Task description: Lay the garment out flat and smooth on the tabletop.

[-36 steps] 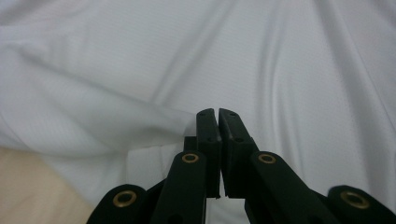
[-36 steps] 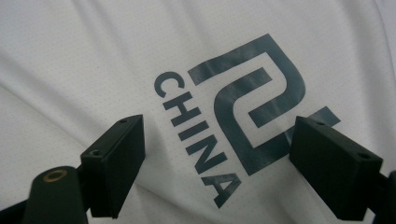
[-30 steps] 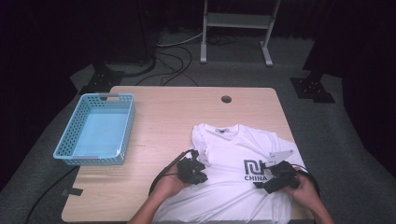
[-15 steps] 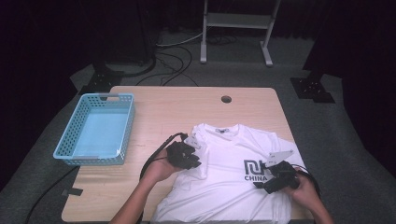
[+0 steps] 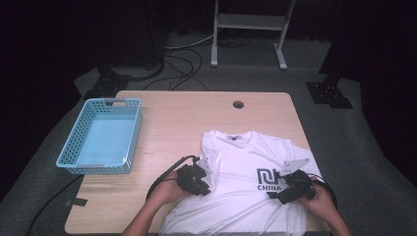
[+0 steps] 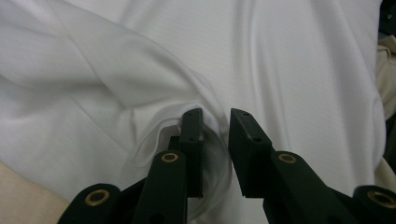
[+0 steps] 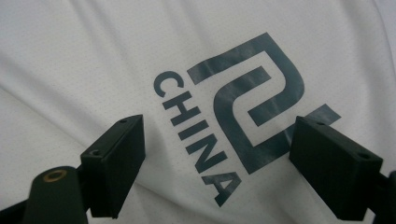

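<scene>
a: where does the white t-shirt [image 5: 246, 196] lie?

b: spread on the near right part of the wooden table [image 5: 196, 118], collar away from the person, the dark "china" print [image 7: 224, 126] on its chest. a blue basket [image 5: 101, 137] stands well apart at the table's left edge.

a: and the left gripper [image 6: 215, 135]?

b: it sits at the shirt's left edge, over the folded-in sleeve. in the left gripper view a narrow gap stands between its jaws, which have just been opening. a rumpled fold of white cloth lies against the left jaw and sags into the gap, but the pads do not press on it.

a: the right gripper [image 7: 215, 154]?

b: its jaws stand wide apart over the print, nothing between them but the flat cloth beneath. in the high view the right gripper [image 5: 291, 186] rests at the shirt's right side, just beside the logo, held in the person's hand.
</scene>
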A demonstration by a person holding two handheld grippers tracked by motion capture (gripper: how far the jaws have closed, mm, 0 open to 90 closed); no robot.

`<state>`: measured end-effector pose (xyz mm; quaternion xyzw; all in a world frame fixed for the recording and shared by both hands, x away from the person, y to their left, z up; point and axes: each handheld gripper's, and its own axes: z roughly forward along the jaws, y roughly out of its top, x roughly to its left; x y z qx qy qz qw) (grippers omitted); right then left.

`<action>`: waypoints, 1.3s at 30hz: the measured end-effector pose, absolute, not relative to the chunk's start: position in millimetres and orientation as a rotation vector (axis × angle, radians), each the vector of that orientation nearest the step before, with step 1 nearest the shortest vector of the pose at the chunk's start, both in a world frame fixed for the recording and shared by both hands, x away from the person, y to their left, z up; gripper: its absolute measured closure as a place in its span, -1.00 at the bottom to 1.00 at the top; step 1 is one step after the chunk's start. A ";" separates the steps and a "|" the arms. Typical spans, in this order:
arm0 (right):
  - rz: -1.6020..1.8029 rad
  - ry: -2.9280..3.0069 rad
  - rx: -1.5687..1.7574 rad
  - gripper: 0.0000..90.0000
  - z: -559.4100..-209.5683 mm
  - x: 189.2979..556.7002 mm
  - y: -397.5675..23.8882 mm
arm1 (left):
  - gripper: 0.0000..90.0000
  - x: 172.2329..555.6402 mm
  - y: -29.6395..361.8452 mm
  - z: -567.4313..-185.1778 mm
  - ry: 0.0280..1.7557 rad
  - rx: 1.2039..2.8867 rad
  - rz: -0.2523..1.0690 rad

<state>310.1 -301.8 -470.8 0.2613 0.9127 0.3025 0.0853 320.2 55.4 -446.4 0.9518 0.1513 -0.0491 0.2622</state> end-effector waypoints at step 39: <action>0.927 2.704 0.781 -0.61 -472.3 308.4 -304.0 | 0.56 321.9 68.1 -447.1 0.465 2.558 -0.188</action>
